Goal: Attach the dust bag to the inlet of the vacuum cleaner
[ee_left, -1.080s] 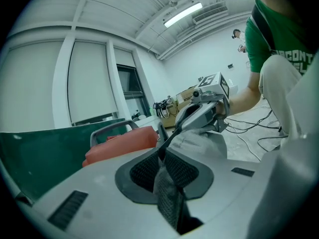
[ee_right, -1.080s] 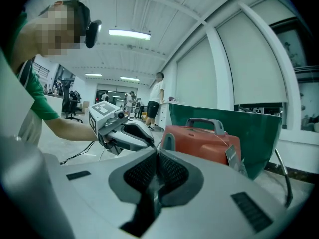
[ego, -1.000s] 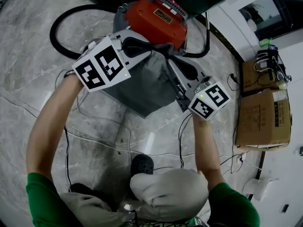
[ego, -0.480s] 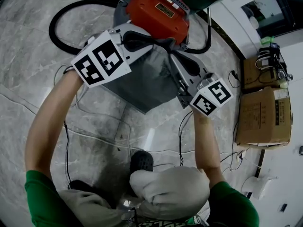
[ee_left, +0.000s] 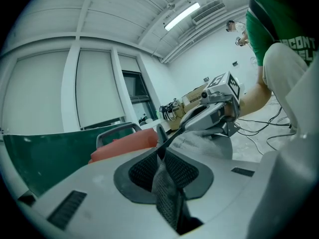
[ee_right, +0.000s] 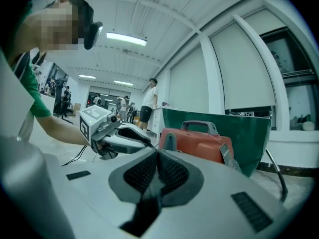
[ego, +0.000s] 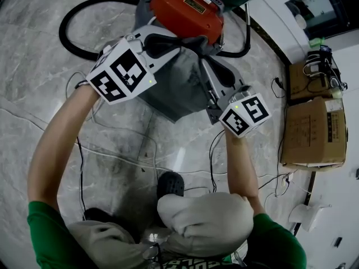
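Note:
The red vacuum cleaner (ego: 185, 13) stands on the floor at the top of the head view. Just in front of it the grey dust bag (ego: 174, 88) hangs between both grippers. My left gripper (ego: 185, 45) is shut on the bag's top edge, and grey fabric (ee_left: 167, 193) shows pinched between its pads. My right gripper (ego: 203, 63) is shut on the same edge from the other side, tip close to the left one's tip. The left gripper view shows the right gripper (ee_left: 214, 113) clamping the bag (ee_left: 209, 143) beside the red housing (ee_left: 124, 146). The vacuum's inlet is hidden.
A black hose (ego: 73, 32) loops on the marble floor left of the vacuum. A green bin (ee_right: 224, 128) stands behind it. Cardboard boxes (ego: 311, 133) sit at the right. Thin cables (ego: 140, 150) trail on the floor near the person's shoe (ego: 170, 184).
Both grippers have tipped slightly while keeping hold of the bag; they have hardly shifted place.

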